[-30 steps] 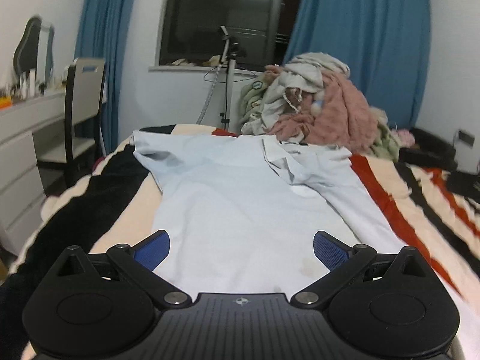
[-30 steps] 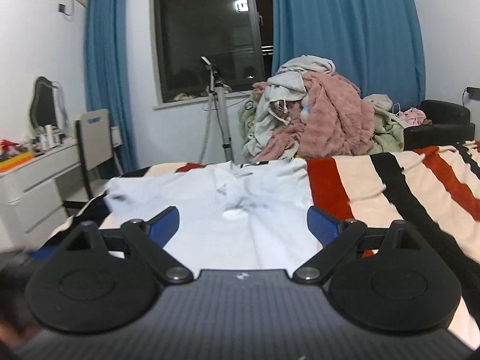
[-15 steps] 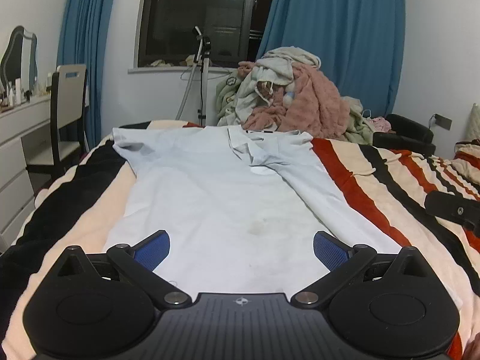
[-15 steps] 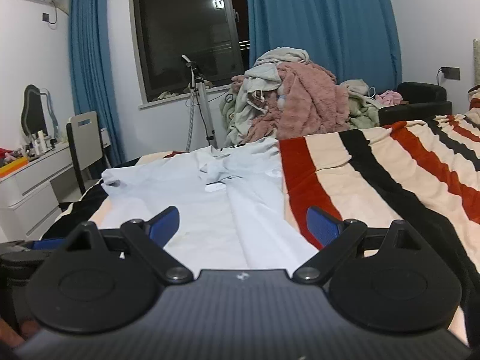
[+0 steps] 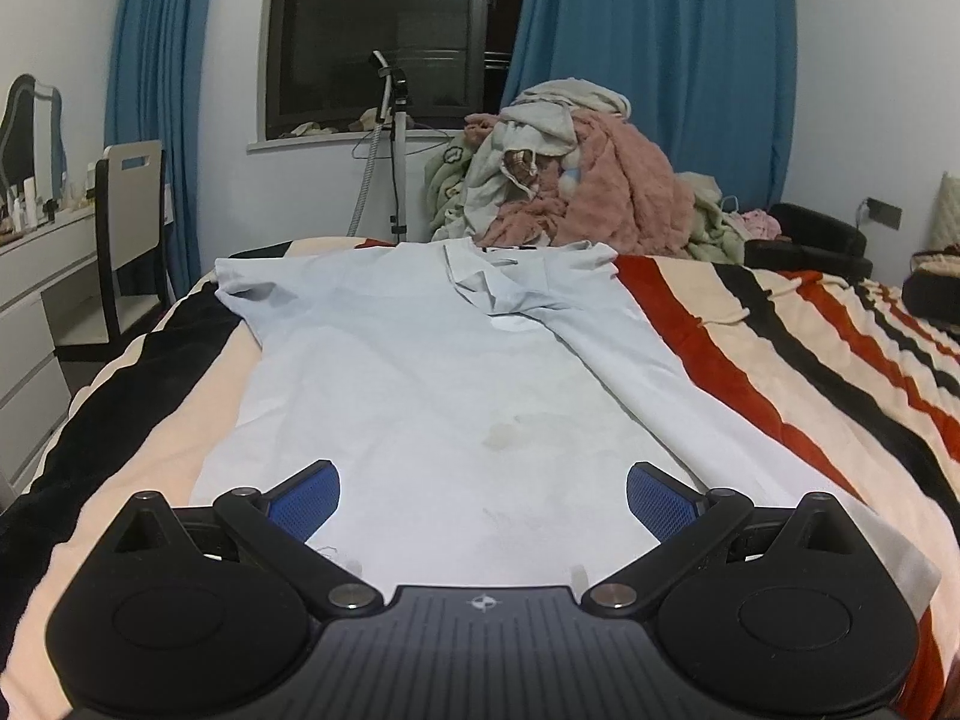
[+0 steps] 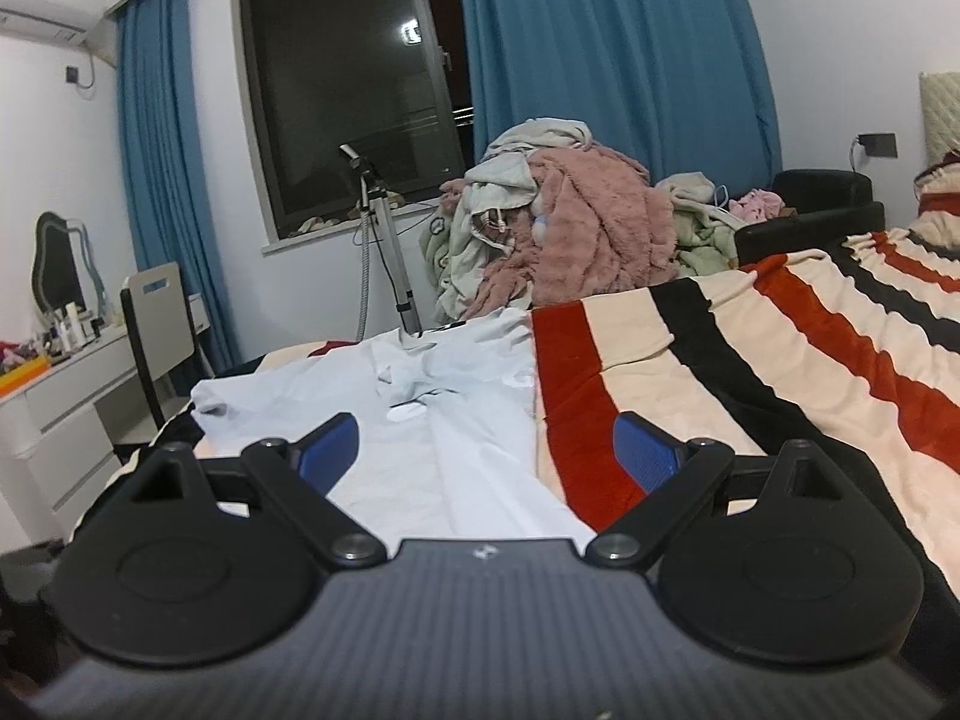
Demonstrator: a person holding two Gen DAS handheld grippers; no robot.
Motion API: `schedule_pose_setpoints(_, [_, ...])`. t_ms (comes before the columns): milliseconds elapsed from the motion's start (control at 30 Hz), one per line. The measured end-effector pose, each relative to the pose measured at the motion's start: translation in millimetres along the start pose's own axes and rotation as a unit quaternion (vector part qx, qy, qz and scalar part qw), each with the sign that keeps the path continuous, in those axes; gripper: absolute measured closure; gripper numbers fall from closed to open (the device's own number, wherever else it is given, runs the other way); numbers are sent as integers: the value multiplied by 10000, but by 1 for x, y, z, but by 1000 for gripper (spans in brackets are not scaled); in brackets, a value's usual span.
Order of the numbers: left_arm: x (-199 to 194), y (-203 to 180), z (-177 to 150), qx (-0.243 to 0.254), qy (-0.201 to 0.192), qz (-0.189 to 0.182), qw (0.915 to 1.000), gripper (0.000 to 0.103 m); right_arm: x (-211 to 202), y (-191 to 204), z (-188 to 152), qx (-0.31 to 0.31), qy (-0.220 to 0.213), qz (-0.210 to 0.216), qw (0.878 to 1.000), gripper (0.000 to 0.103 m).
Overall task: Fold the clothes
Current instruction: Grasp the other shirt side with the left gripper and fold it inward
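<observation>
Each gripper [image 5: 483, 495] [image 6: 486, 453] is black with blue finger pads [image 5: 306, 495], silver pivot screws and ribbed housing.

Counted, with places given relative to the striped blanket [image 5: 780, 360]:

- Light blue polo shirt [image 5: 432, 372]: one, spread flat on the blanket.
- Striped blanket: one, in cream, red and black bands.
- Heap of clothes [image 5: 576, 180]: one, past the blanket's far edge; the garments in it cannot be counted.
- Blue curtains [image 5: 654, 60]: two, behind the blanket, one either side of the window [image 5: 384, 36].
- Window: one, dark.
- Garment steamer stand [image 5: 393, 144]: one, beyond the far edge.
- Chair [image 5: 129, 222]: one, left of the blanket.
- White drawer desk [image 5: 30, 300]: one, left of the blanket.
- Mirror [image 5: 27, 126]: one, above the desk.
- Grippers: two, left gripper [image 5: 483, 495] and right gripper [image 6: 486, 450], each with two blue pads spread wide.
</observation>
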State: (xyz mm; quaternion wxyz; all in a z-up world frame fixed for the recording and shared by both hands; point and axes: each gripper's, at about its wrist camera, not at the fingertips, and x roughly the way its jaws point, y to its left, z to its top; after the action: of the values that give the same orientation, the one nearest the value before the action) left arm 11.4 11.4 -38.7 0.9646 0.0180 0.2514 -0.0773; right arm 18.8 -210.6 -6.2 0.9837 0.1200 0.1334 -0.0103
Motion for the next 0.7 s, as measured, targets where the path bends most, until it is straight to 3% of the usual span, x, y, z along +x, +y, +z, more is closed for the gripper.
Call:
schedule_pose_setpoints(200, [-3,-14,-5,217,16,-238,9995,2,-7,-19,10,240,-92,-20,9997,10])
schedule_pose_setpoints(433, [5,-57,-15,498,296,-887,9944,8,-17,-56,23,558,-232,-206,9980,10])
schedule_pose_setpoints(600, [14,-104,-22,644,487,-1434,9864,15,-25,-100,27,986,-309,-492,9934,10])
schedule_pose_setpoints(700, [18,-137,-28,786,565,-1833,9783,26,-33,-125,25,1414,-416,-691,9867,10])
